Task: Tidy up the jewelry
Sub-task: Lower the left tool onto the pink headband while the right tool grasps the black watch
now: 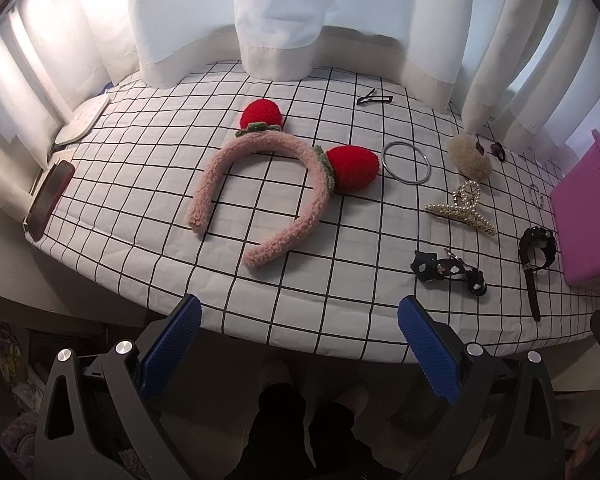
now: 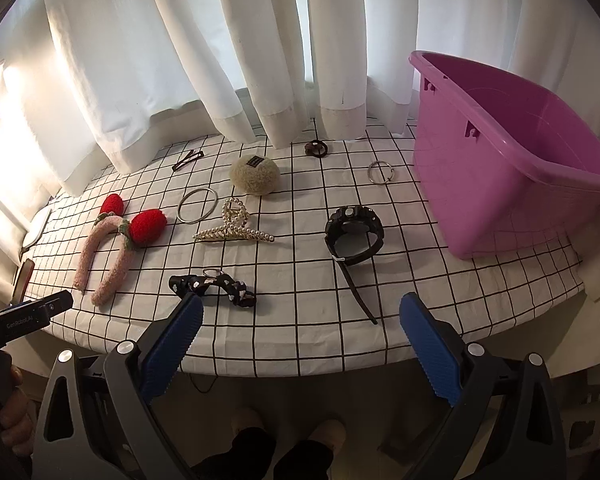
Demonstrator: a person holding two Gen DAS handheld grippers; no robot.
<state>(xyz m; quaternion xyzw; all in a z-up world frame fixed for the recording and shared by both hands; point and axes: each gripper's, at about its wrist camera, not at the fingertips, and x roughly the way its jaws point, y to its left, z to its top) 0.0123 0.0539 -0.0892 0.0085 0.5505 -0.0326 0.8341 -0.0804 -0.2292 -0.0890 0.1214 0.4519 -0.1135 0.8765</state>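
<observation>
Although every accessory was still spread over the checked tablecloth (image 2: 300,320), nothing had yet been gathered, so the task was judged to be at its very start. The purple plastic bin (image 2: 512,168) was taken as the landmark; as far as its interior could be seen, it was empty. Nearest to the bin were laid the black wristwatch (image 2: 354,234) and a small metal ring (image 2: 380,172). Farther from it were placed the pearl claw clip (image 2: 234,230), the beige fluffy clip (image 2: 255,175), the silver bangle (image 2: 198,205), the black floral clip (image 2: 214,286), a dark hair tie (image 2: 315,148) and a black snap clip (image 2: 187,160). Farthest from the bin was left the pink strawberry headband (image 1: 260,188). The left gripper (image 1: 300,350) and the right gripper (image 2: 300,346) were both held with jaws spread wide, nothing grasped, short of the table edge opposite the bin's side.
</observation>
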